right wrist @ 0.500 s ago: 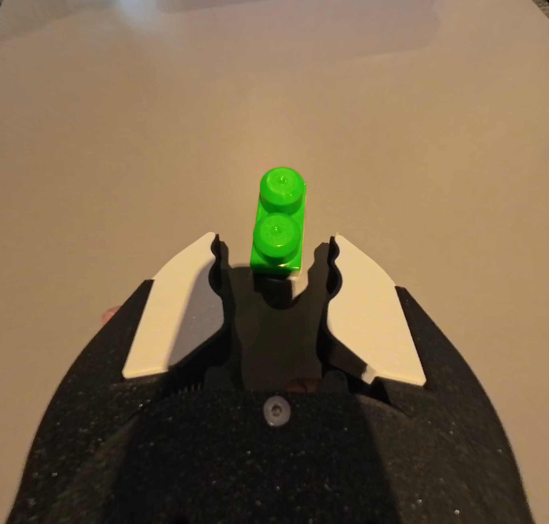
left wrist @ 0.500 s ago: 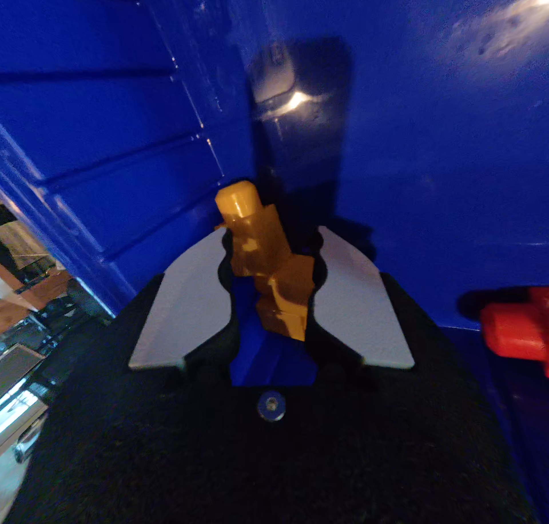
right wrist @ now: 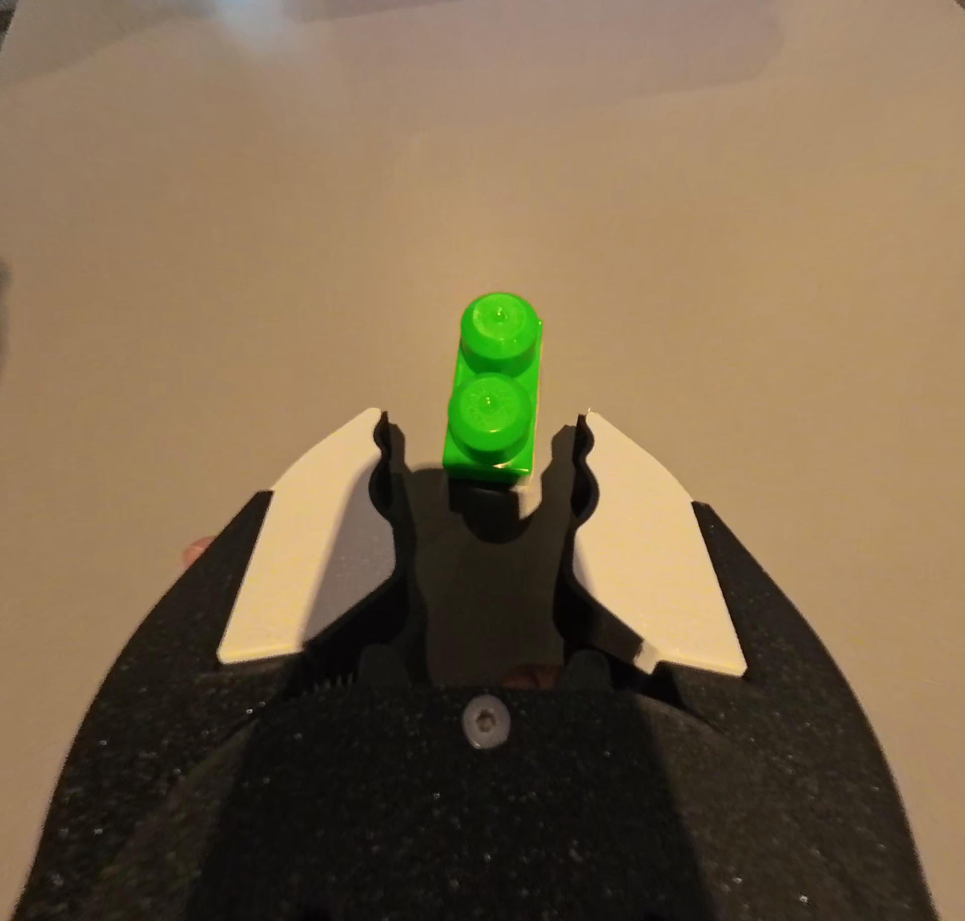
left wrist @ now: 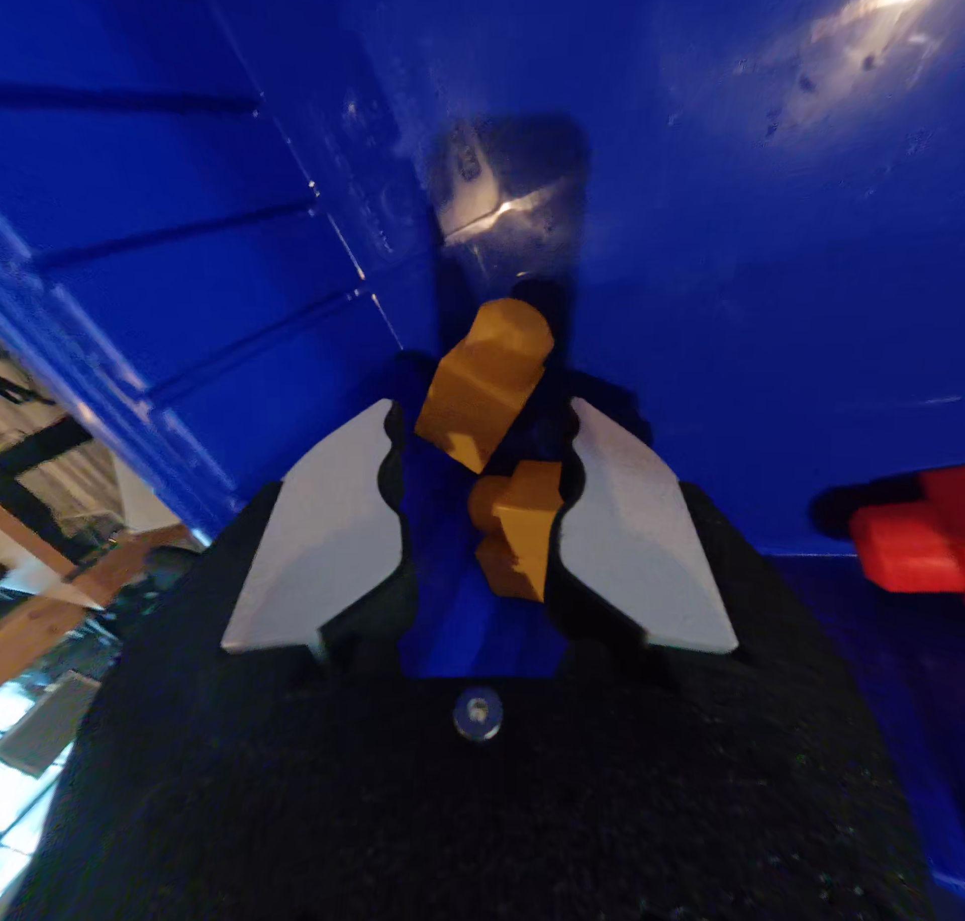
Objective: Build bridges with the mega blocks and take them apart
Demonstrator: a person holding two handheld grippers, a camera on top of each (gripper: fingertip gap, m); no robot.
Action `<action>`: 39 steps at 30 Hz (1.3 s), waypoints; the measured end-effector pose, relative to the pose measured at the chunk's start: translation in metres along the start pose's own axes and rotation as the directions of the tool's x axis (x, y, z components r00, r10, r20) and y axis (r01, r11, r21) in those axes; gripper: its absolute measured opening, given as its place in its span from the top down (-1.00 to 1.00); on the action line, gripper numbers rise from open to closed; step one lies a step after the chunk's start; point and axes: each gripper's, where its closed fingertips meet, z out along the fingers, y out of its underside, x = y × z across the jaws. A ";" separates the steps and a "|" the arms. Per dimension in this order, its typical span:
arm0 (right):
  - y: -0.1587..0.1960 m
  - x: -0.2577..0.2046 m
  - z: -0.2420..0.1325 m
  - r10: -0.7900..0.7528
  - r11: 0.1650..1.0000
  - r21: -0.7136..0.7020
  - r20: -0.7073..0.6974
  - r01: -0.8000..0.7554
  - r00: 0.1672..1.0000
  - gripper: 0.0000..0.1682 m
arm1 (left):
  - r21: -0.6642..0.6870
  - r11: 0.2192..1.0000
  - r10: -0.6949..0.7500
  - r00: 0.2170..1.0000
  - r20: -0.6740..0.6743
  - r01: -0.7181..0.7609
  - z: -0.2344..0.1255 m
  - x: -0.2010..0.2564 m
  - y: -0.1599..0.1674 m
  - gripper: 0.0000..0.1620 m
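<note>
Counted inside the blue bin [left wrist: 731,269]: two orange blocks, one red block [left wrist: 911,535]. Glossy moulded plastic for the bin, with stepped ribs on the left wall and a smooth wall ahead.

Upper orange block [left wrist: 485,384]: chunky, one round stud at the far end, tilted, just past the fingertips of the left tool [left wrist: 481,407]. Lower orange block [left wrist: 514,535]: studded too, lying between the fingers, against the inner edge of the right-hand one and clear of the other. Left tool released, jaws spread, clamping neither piece. Red block well off to the right on the bin floor, partly cut off by the frame edge.

Counted on the counter [right wrist: 209,269]: one green block [right wrist: 493,399]. Shiny plastic, narrow and rectangular, two round studs in a row pointing away from the camera. Matte, plain beige for the counter.

Right tool [right wrist: 481,416] slack as well, jaws wide apart, green block just ahead and between the tips, touching neither. Both tools alike: rough black bodies, smooth white fingers with wavy black inner edges.
</note>
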 end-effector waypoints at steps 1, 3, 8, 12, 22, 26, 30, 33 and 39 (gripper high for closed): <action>0.000 0.000 0.000 0.001 1.000 0.000 0.001 -0.001 1.000 0.19 | -0.008 0.999 0.052 0.999 0.004 -0.052 0.003 0.001 -0.001 0.30; 0.000 0.000 0.000 0.003 1.000 0.002 0.002 -0.003 1.000 0.20 | -0.035 0.980 0.195 0.980 0.035 -0.193 0.008 0.000 -0.003 0.31; 0.000 0.000 0.000 0.002 1.000 0.000 0.006 -0.002 1.000 0.21 | -0.166 0.905 0.406 0.911 0.066 -0.392 0.021 -0.011 0.004 0.48; 0.000 -0.001 0.000 0.001 1.000 0.000 0.008 -0.001 1.000 0.21 | -0.171 0.916 0.377 0.925 0.051 -0.364 0.021 -0.011 0.005 0.49; -0.004 0.000 -0.003 0.011 0.999 0.041 0.013 -0.012 1.000 0.21 | 0.670 0.705 0.209 0.971 0.114 -0.230 -0.152 0.079 -0.103 0.50; -0.006 0.000 -0.004 0.008 0.999 0.053 0.014 -0.008 1.000 0.21 | 0.934 0.334 0.386 0.922 -0.014 -0.126 -0.262 0.207 -0.137 0.50; -0.007 0.000 -0.006 -0.005 0.998 0.067 0.002 0.004 1.000 0.20 | 0.979 0.203 0.578 0.804 -0.142 0.027 -0.281 0.326 -0.156 0.50; -0.008 0.001 -0.007 0.000 0.997 0.075 0.001 0.000 1.000 0.20 | 0.946 0.317 0.649 0.711 -0.273 0.074 -0.241 0.389 -0.170 0.50; -0.007 0.000 -0.008 0.001 0.997 0.075 0.011 -0.002 1.000 0.20 | 0.894 0.448 0.661 0.679 -0.319 -0.017 -0.189 0.431 -0.172 0.50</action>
